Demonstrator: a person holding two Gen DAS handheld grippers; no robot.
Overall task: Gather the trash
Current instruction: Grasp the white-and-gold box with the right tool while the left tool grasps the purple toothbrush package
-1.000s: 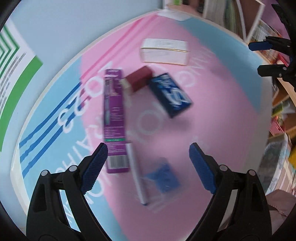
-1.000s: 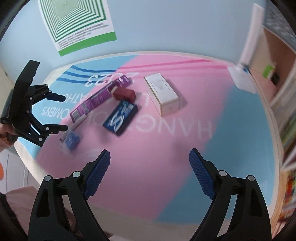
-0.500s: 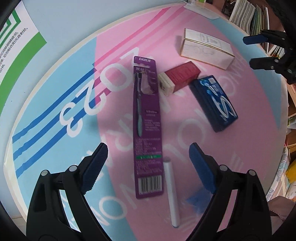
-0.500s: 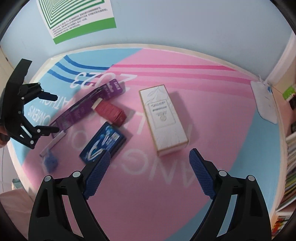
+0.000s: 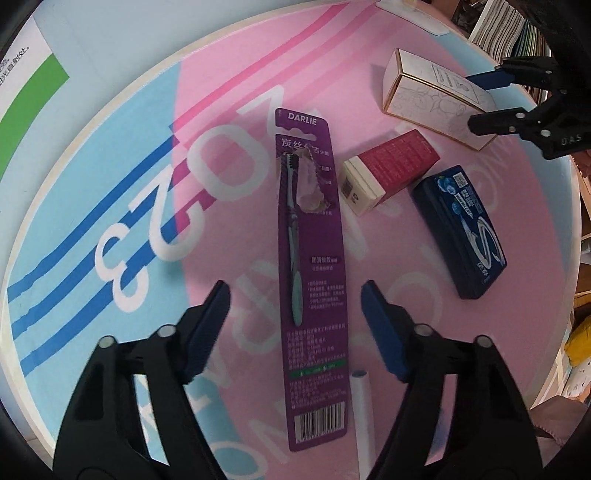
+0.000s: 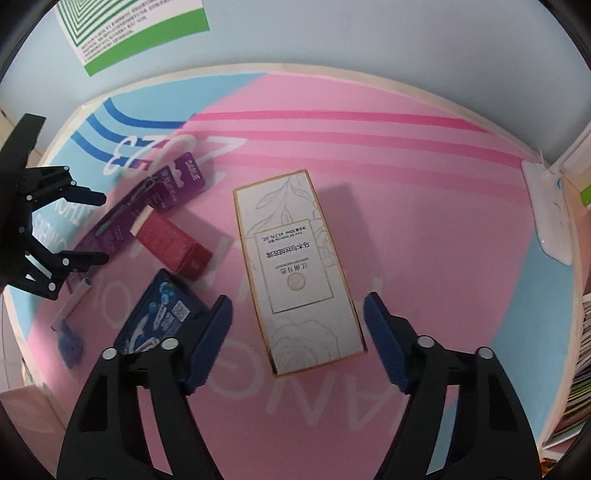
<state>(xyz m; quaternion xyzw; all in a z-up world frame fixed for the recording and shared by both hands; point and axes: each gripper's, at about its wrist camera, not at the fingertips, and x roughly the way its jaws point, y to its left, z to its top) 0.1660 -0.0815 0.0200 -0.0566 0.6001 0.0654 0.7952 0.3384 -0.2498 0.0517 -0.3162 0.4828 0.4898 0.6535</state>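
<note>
A purple toothbrush pack (image 5: 308, 280) lies lengthwise on the pink and blue mat (image 5: 229, 122). My left gripper (image 5: 295, 317) straddles its lower half with jaws closing; the pads stand clear of its edges. A white floral box (image 6: 295, 266) lies on the mat under my right gripper (image 6: 297, 332), whose jaws are closing with the box's near end between them, not touched. A red box (image 5: 391, 168), a dark blue box (image 5: 461, 229) and a white tube (image 5: 362, 406) lie between the two. The right gripper's fingers (image 5: 495, 122) show over the white box (image 5: 432, 96) in the left wrist view.
A blue wrapper (image 6: 68, 341) lies at the mat's left edge by the white tube (image 6: 72, 302). A white flat device (image 6: 550, 218) rests at the far right. Stacked books and papers (image 5: 509, 26) line the right side. A green and white poster (image 6: 129, 29) hangs behind.
Both grippers have come down closer to the mat and narrowed. The left one now sits over the toothbrush pack; the right one has moved over the white box.
</note>
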